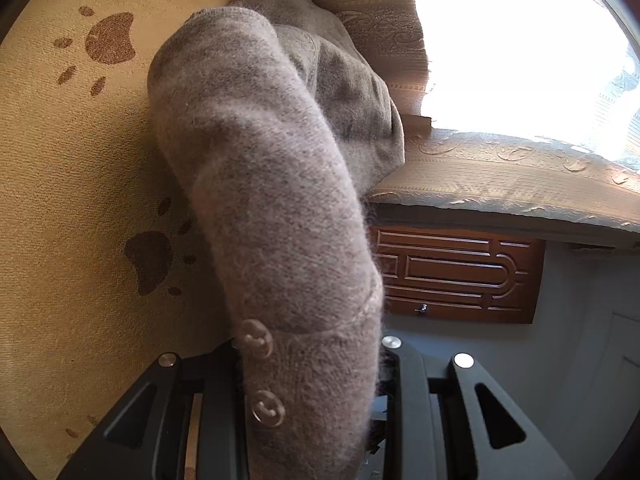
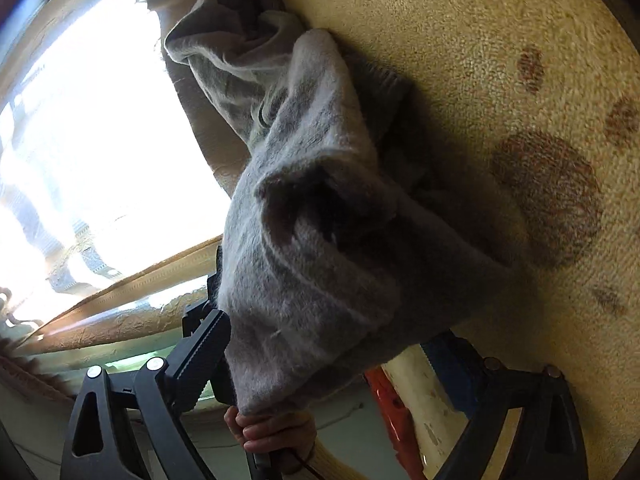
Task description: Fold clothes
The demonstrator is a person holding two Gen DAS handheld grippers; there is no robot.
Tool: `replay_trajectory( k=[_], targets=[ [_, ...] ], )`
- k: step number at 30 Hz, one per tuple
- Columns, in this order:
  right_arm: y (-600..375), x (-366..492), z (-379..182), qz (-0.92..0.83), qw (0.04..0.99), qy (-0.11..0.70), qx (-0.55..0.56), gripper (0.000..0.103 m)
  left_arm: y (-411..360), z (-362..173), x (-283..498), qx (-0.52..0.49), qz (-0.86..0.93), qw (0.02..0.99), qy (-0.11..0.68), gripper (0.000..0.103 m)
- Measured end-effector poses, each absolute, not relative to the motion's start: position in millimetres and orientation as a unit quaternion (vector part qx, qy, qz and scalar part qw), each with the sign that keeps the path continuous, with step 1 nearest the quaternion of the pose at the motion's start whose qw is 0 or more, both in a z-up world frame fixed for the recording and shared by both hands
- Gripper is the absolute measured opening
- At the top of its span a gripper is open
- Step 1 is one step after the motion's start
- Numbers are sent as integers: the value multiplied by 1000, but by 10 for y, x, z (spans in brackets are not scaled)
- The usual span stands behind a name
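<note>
A fuzzy grey-brown knit cardigan [image 1: 272,184] with two clear buttons [image 1: 256,338] hangs stretched from my left gripper [image 1: 308,364], whose jaws are shut on its buttoned edge. The rest of it trails toward the yellow paw-print blanket [image 1: 72,160]. In the right wrist view the same cardigan [image 2: 320,240] is bunched over my right gripper [image 2: 320,364], covering the gap between the fingers [image 2: 204,344]. The jaws stand wide apart with cloth draped between them, so its grip is hidden. A hand [image 2: 272,428] shows below the cloth.
The yellow blanket with brown paw prints [image 2: 520,80] lies under the garment. A patterned beige curtain [image 1: 500,168] and a bright window [image 1: 520,40] are beside it. A brown panelled door [image 1: 456,276] stands behind. A red and blue object [image 2: 400,400] lies near the blanket's edge.
</note>
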State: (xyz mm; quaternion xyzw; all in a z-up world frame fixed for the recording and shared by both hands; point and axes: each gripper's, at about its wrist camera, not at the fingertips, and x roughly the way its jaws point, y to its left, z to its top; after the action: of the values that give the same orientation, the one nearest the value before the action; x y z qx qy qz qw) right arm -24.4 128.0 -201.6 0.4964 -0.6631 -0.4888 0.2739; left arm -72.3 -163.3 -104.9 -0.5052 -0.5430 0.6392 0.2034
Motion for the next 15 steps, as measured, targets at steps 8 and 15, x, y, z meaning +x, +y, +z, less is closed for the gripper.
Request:
replay_trajectory(
  k=[8, 15],
  targets=[
    [1230, -458, -1877, -539, 257, -631, 496, 97, -1888, -1171, -619, -506, 627, 206, -556, 31],
    [1191, -830, -1704, -606, 255, -562, 502, 97, -2073, -1358, -556, -498, 612, 203, -580, 31]
  ],
)
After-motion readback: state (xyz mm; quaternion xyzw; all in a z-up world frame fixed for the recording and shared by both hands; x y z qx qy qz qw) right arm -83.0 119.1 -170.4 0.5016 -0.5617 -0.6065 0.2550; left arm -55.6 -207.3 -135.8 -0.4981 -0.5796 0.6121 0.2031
